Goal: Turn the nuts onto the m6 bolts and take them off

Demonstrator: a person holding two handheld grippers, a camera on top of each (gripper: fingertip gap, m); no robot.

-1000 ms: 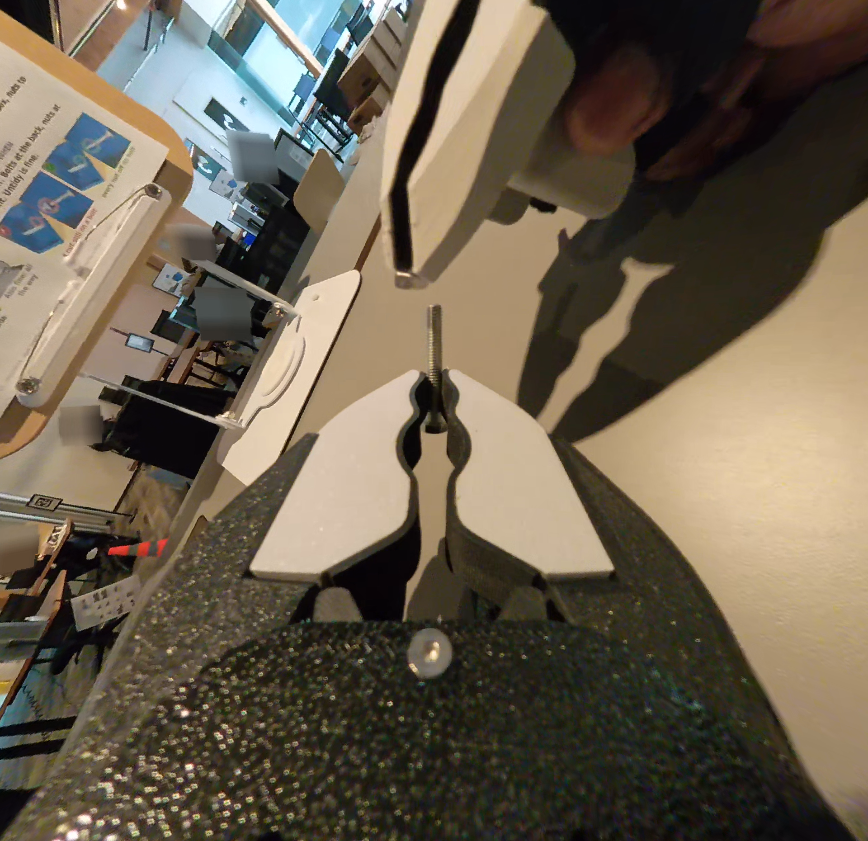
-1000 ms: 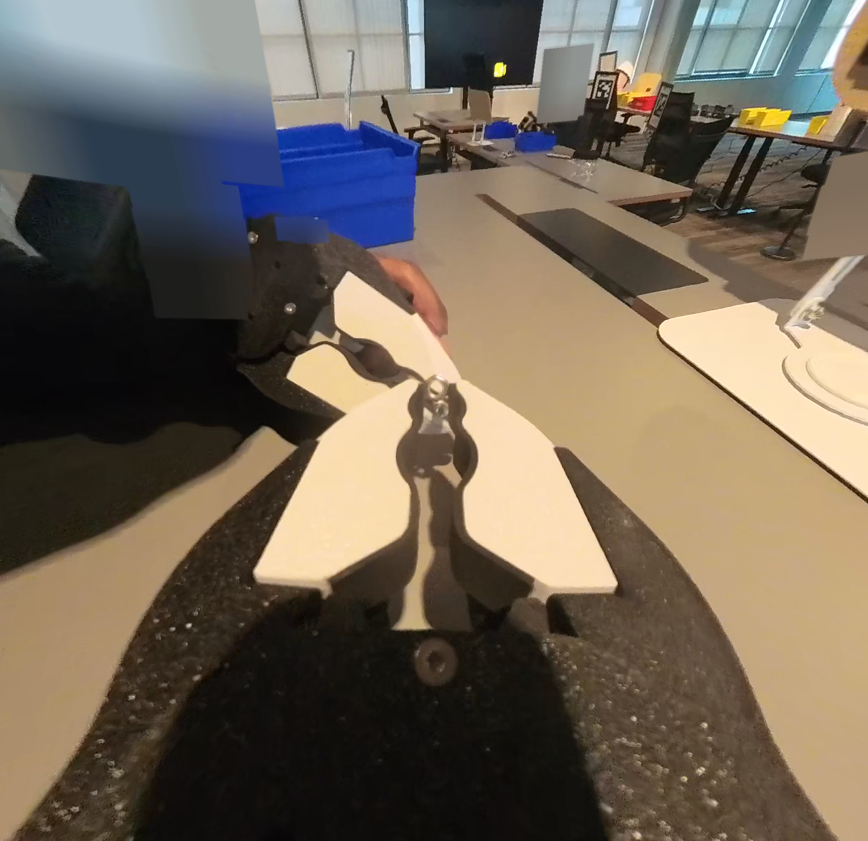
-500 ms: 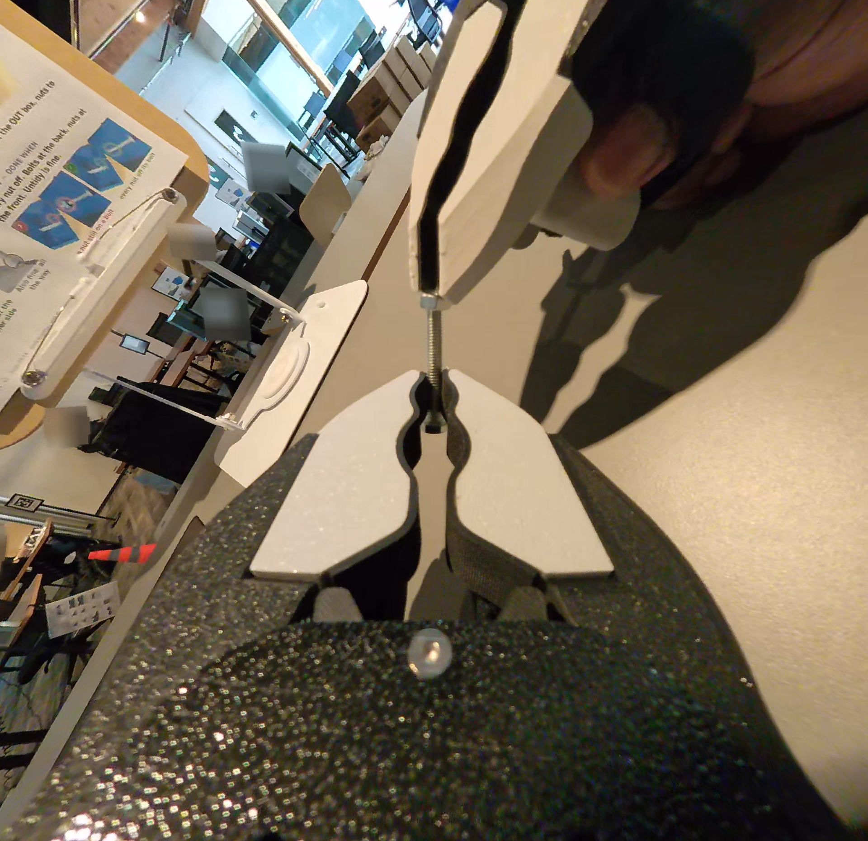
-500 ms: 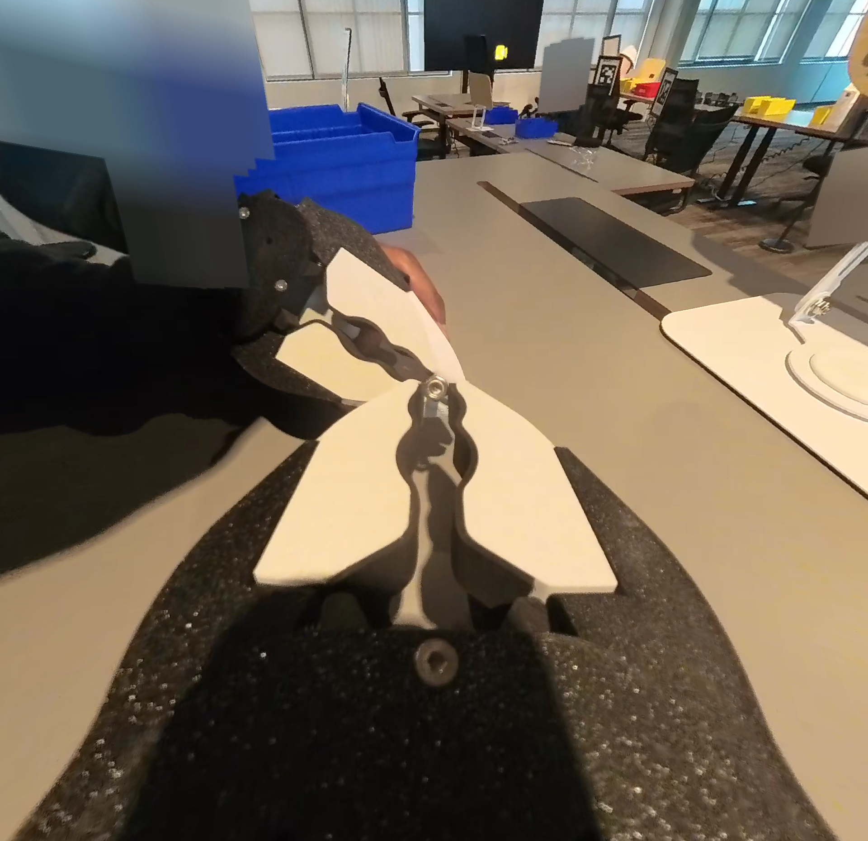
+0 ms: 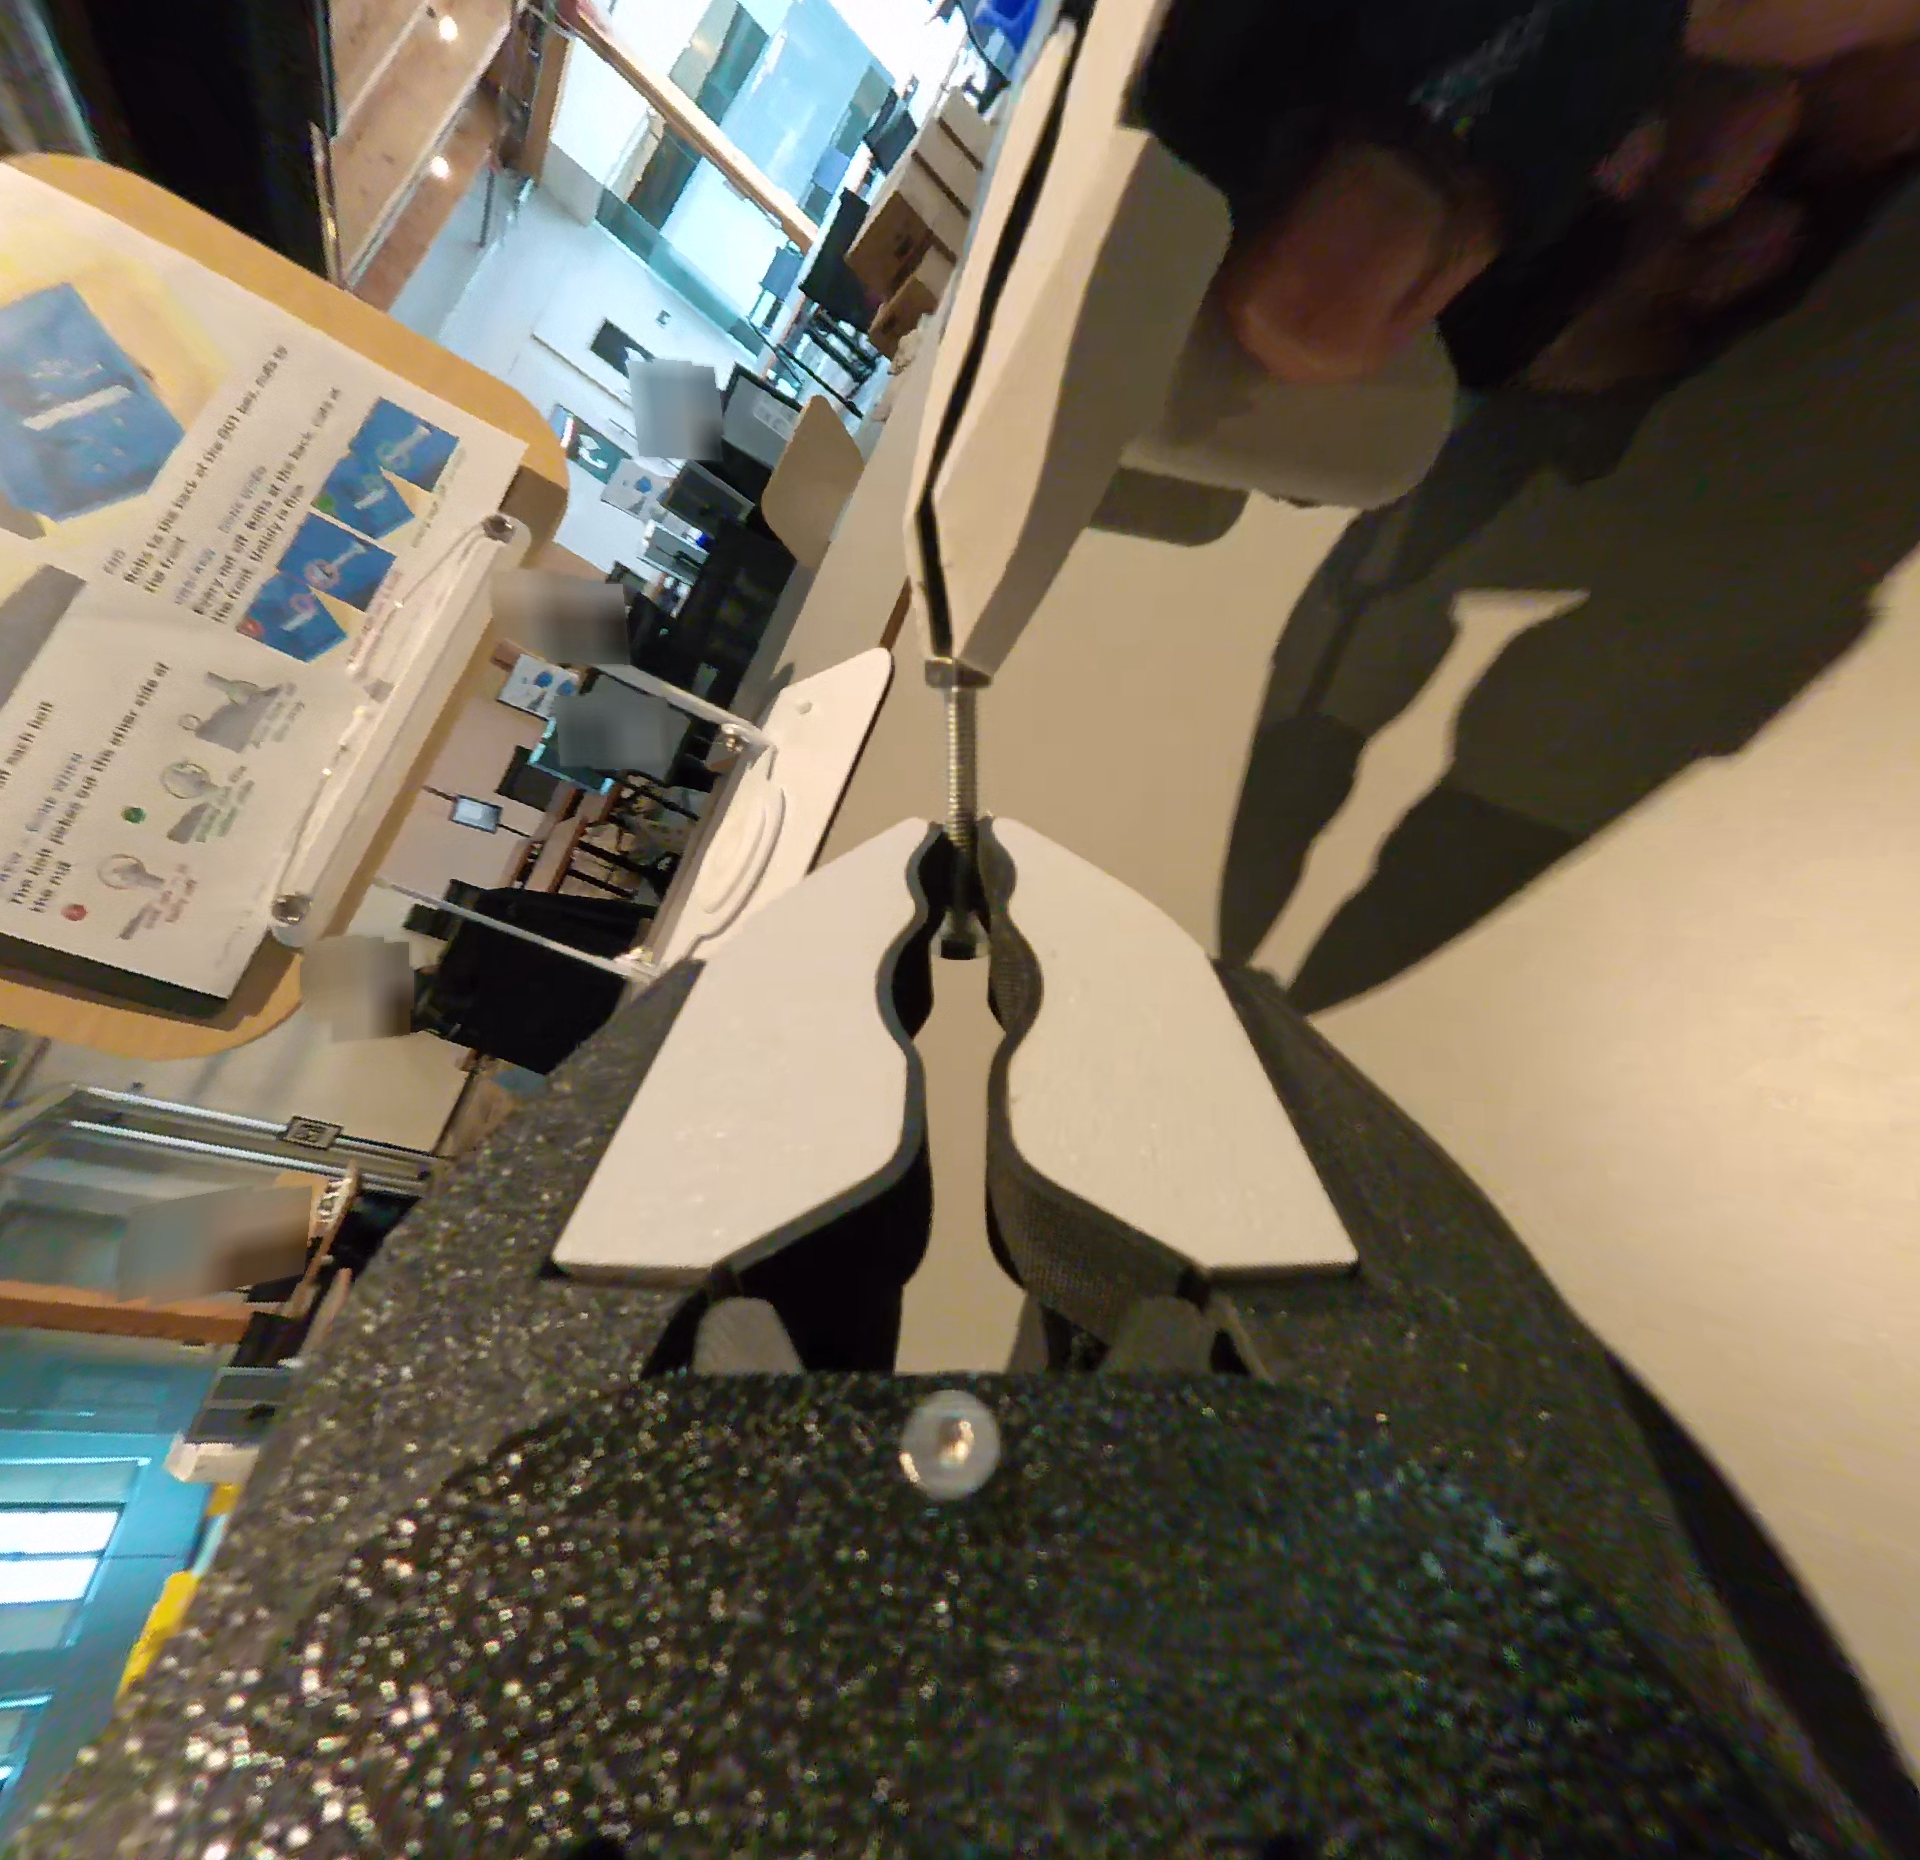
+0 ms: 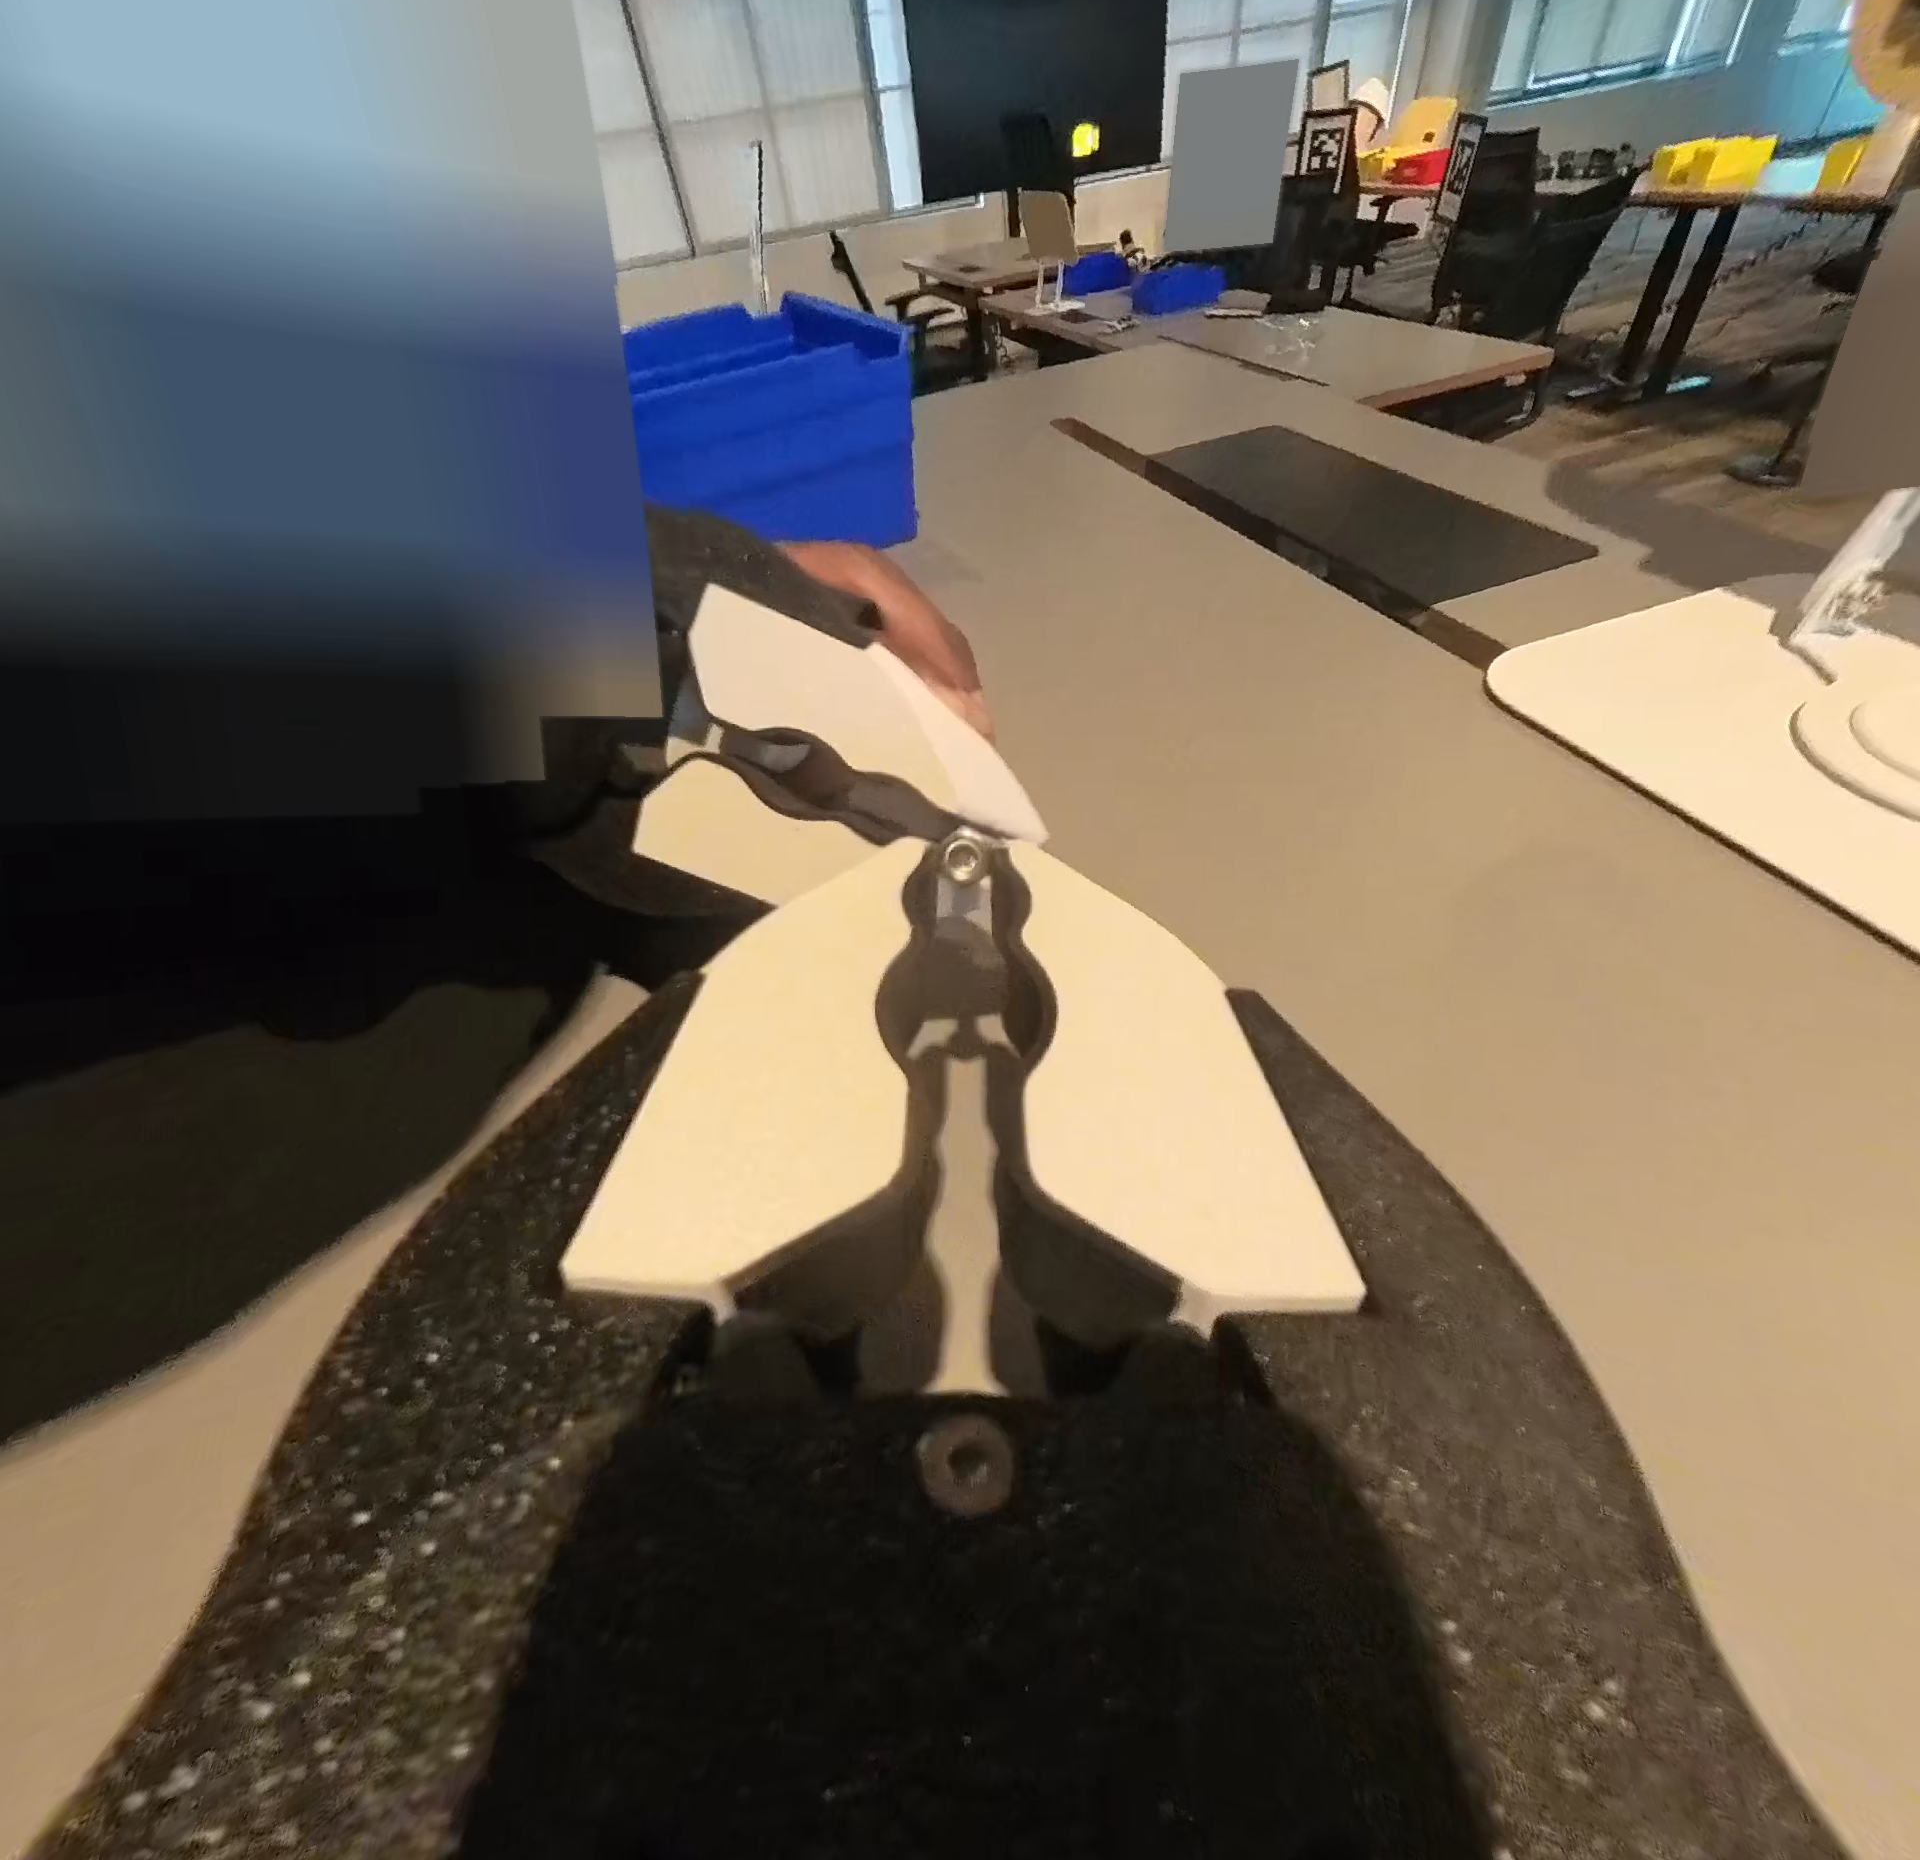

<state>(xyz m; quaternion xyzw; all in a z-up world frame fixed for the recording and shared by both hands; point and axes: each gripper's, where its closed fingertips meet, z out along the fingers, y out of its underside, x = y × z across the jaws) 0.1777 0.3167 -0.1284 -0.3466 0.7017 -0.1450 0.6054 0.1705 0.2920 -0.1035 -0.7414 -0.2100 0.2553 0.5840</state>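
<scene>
Left wrist view: my left gripper (image 5: 961, 854) is clamped on the dark socket head of a slim threaded steel bolt (image 5: 961, 761), whose shank juts out past my fingertips. At its far tip sits a small silver hex nut (image 5: 954, 674), pinched in my right gripper (image 5: 940, 636). I judge threading has barely begun; spinning the nut on, then off, remains.

Right wrist view: my right gripper (image 6: 966, 860) is closed on the nut (image 6: 964, 860) at its very tips, meeting the left gripper (image 6: 935, 823) above the grey table (image 6: 1299, 823).
</scene>
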